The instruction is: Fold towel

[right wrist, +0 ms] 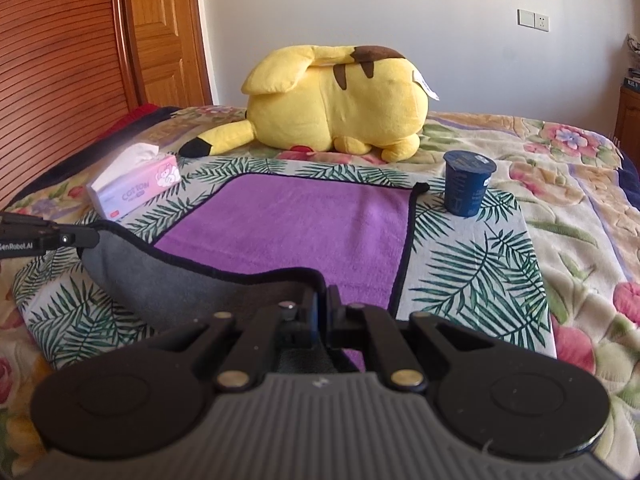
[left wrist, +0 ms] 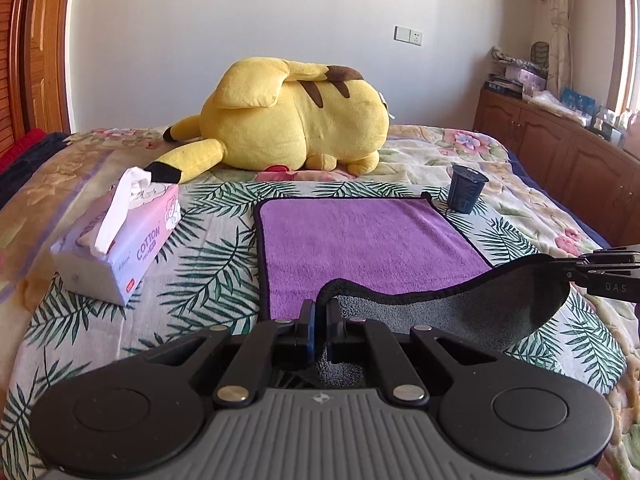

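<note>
A purple towel (left wrist: 360, 240) with a grey underside and black trim lies on the bed; it also shows in the right wrist view (right wrist: 288, 224). Its near edge is lifted, so the grey underside (left wrist: 480, 300) hangs in a curve between the two grippers. My left gripper (left wrist: 321, 312) is shut on the towel's near left corner. My right gripper (right wrist: 322, 300) is shut on the near right corner. Each gripper shows at the edge of the other's view, the right gripper (left wrist: 576, 270) and the left gripper (right wrist: 86, 239).
A pink tissue pack (left wrist: 116, 236) lies left of the towel. A dark blue cup (left wrist: 466, 192) stands at the towel's far right corner. A yellow plush toy (left wrist: 288, 120) lies behind. A wooden cabinet (left wrist: 560, 152) stands at the right of the bed.
</note>
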Available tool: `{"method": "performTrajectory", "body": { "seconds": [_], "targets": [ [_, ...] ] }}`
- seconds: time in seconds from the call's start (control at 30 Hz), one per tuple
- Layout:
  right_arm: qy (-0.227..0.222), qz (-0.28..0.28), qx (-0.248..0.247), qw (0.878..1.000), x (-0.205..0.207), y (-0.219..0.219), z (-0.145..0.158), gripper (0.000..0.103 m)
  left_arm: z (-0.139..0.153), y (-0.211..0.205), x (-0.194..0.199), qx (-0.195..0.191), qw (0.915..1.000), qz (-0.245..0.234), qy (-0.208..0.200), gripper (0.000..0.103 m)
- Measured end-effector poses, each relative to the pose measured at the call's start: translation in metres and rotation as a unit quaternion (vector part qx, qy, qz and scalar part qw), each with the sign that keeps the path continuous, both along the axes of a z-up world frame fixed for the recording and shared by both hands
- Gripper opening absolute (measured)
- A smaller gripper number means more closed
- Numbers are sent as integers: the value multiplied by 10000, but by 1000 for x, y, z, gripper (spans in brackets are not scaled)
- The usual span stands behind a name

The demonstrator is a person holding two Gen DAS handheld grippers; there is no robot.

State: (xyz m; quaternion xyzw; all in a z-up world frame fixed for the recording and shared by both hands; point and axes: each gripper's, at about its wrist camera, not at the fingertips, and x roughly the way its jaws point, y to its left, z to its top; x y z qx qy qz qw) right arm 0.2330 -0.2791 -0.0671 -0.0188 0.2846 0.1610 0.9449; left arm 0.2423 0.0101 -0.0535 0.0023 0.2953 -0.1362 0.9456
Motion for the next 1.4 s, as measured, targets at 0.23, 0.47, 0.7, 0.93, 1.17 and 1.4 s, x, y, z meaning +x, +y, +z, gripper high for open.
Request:
{"method": "performTrajectory", "body": {
  "seconds": [0.23, 0.47, 0.7, 0.93, 1.17, 1.4],
  "targets": [
    [-210, 59, -65, 9997, 12, 2, 9, 5, 7, -3, 18, 68, 9999, -94, -91, 0],
    [-434, 13, -71, 9990, 24, -2, 22, 5, 19, 0, 34, 154, 9996, -62, -218, 0],
    [-639, 39, -102, 9979, 35, 0, 36, 5, 35, -1, 46, 200, 9992, -62, -340, 0],
    [-914, 113, -343, 9952, 48, 8, 47, 4, 52, -9, 56, 376, 9973, -80, -619, 0],
    [-1028, 159, -366, 9939, 62, 9, 53, 4, 62, -10, 67, 395, 9968, -80, -685, 0],
    [-1234, 129, -345, 9917, 74, 10, 63, 4, 72, -15, 79, 512, 9946, 19, -900, 0]
  ]
}}
